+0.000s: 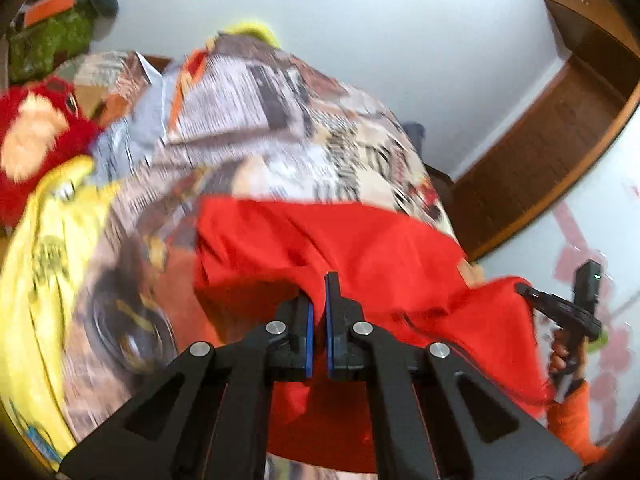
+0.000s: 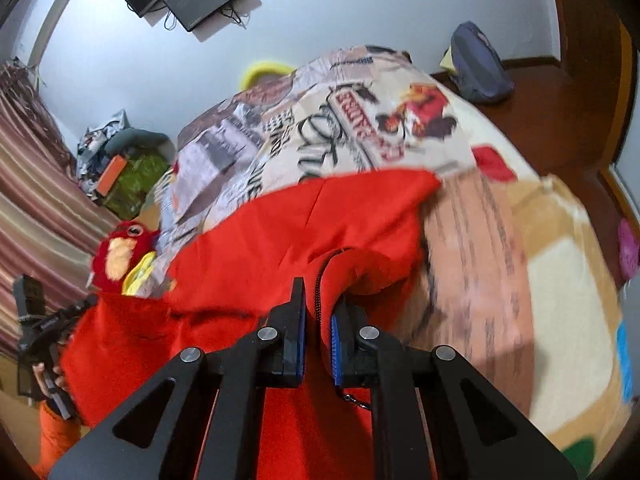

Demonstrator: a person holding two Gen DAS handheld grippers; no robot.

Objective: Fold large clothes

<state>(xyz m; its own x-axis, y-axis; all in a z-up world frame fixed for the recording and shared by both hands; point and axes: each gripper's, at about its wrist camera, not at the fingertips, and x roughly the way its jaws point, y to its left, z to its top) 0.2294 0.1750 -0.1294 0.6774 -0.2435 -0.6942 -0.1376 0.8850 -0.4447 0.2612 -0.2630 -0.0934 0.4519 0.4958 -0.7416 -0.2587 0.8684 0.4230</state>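
The red garment point(image 2: 248, 240) covers the near part of the bed point(image 2: 568, 264), held up at 2 corners by the left gripper point(image 1: 319, 300) and right gripper point(image 2: 318, 312). Past it the printed bedspread point(image 2: 320, 128) lies open and bare up the middle. The left edge is crowded: a red plush toy point(image 2: 120, 252) (yellow cloth beside it) and a green bundle point(image 2: 136, 184). A blue-grey bag point(image 2: 480, 68) blocks the far right corner.
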